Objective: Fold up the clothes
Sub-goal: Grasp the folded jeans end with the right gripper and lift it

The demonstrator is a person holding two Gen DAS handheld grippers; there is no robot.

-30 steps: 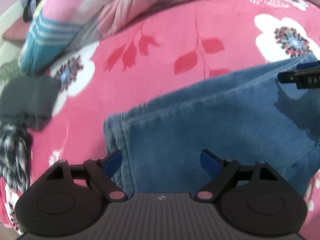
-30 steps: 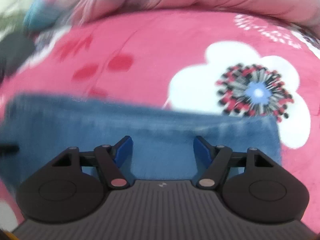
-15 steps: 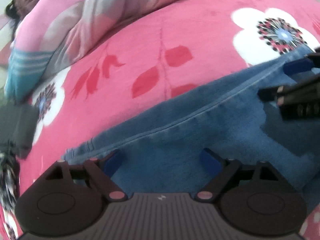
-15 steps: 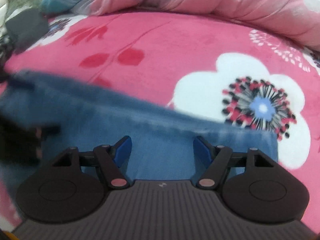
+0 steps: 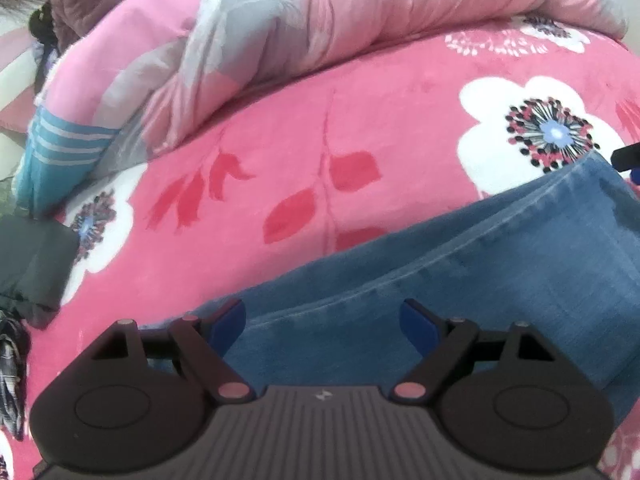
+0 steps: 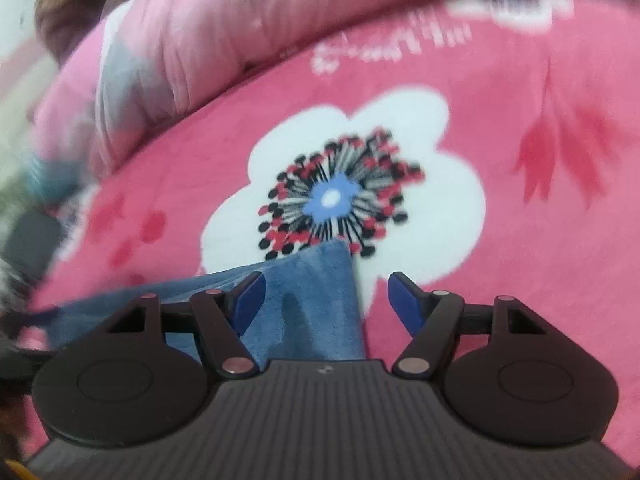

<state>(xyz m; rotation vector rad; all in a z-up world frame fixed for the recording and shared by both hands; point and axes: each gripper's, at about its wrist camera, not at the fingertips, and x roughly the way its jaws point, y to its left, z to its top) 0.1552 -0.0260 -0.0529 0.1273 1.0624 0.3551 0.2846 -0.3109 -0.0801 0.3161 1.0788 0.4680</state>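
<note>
Left cam only: quilt along blanket's far edge. Left gripper closing, over jeans. Right gripper apart, straddling jeans' corner.

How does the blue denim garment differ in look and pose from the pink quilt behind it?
The denim garment is plain blue with stitched seams, while the quilt is pink with grey patches and a blue striped end. The denim garment lies flat and low near the grippers; the quilt is bunched up in a thick, wrinkled roll farther back. Both rest on the same pink flowered blanket.
</note>
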